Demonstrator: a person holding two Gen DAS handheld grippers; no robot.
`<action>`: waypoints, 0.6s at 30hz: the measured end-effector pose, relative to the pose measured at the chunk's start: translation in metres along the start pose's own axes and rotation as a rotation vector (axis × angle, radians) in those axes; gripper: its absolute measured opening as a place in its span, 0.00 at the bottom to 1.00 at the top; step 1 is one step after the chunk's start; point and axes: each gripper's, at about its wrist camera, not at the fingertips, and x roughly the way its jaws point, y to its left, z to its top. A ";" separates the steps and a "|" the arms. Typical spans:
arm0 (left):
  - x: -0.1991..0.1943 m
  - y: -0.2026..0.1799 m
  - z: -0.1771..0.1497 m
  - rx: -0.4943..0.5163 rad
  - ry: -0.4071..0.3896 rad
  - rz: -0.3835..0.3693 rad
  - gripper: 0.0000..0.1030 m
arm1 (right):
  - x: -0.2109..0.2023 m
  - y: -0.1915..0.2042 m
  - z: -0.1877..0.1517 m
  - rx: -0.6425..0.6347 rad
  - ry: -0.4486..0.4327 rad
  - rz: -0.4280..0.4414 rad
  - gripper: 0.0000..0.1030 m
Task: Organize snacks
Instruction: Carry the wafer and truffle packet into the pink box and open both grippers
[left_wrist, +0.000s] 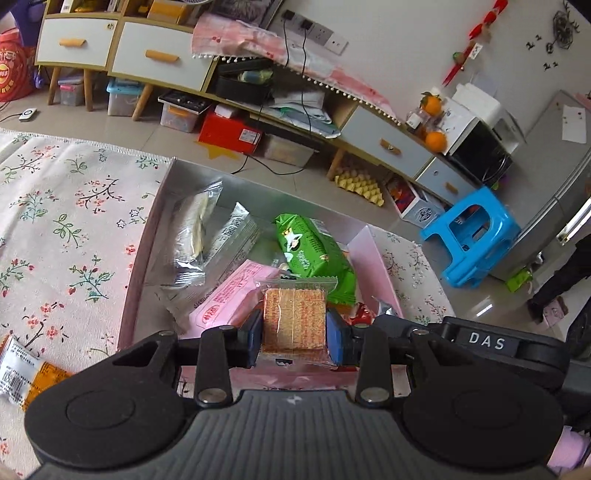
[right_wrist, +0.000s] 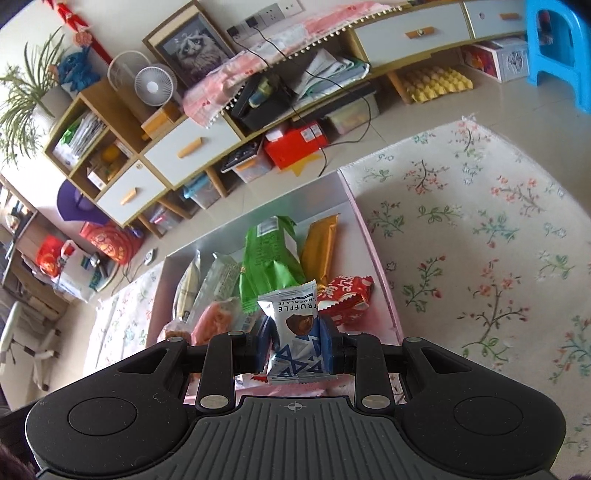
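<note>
While both packets are hanging above the pink box, the left gripper is clamping a wafer packet and the right gripper a truffle chocolate packet, each pointing lengthwise away from its fingers, over the box's near end.

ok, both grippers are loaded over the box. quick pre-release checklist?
1. Left gripper shut on the wafer pack: ok.
2. Right gripper shut on the truffle chocolate packet: ok.
3. Both packs above the pink box, not the floral cloth: ok.
4. Bare floor left in the box under either pack: cannot tell, the green bag and other snacks crowd it.
5. All snacks collected: not ok, an orange and white pack lies on the cloth.
</note>
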 end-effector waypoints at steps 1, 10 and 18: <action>0.001 0.002 0.000 -0.006 -0.001 -0.002 0.32 | 0.002 -0.001 0.000 0.007 -0.001 0.001 0.26; 0.007 0.000 -0.002 0.000 -0.014 -0.001 0.32 | 0.010 -0.001 -0.002 0.051 -0.015 0.009 0.26; 0.012 -0.007 -0.004 0.033 -0.010 0.019 0.32 | 0.009 0.000 -0.002 0.038 -0.018 0.008 0.29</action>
